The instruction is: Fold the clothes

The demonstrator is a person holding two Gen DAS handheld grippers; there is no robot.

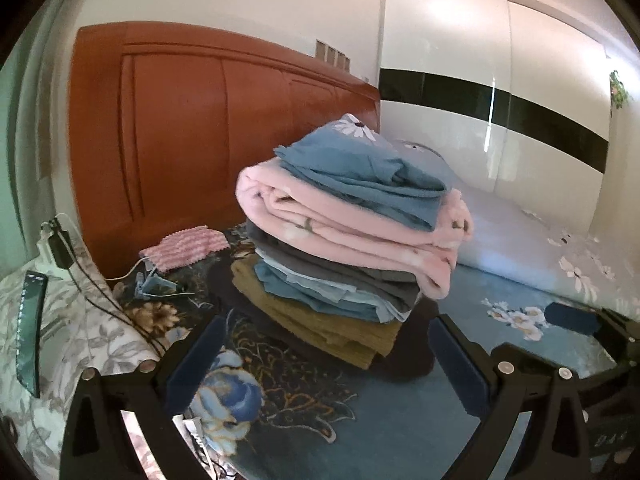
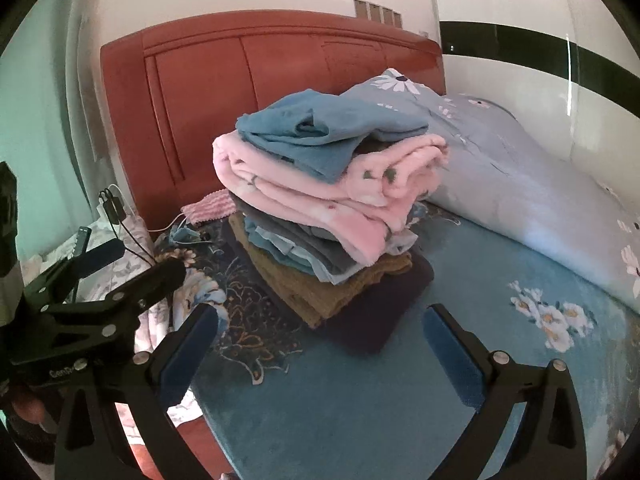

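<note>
Clothes (image 1: pixel 344 236) are sitting folded in a stack on the bed (image 1: pixel 500 292). Both grippers, left (image 1: pixel 324 360) and right (image 2: pixel 320 344), are hovering spread wide, grasping nothing.

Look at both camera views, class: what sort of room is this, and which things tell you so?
Most likely a bedroom. A wooden headboard stands against the wall, a floral bedsheet covers the surface where the stack of folded clothes sits, and a rolled quilt lies beside it.
</note>
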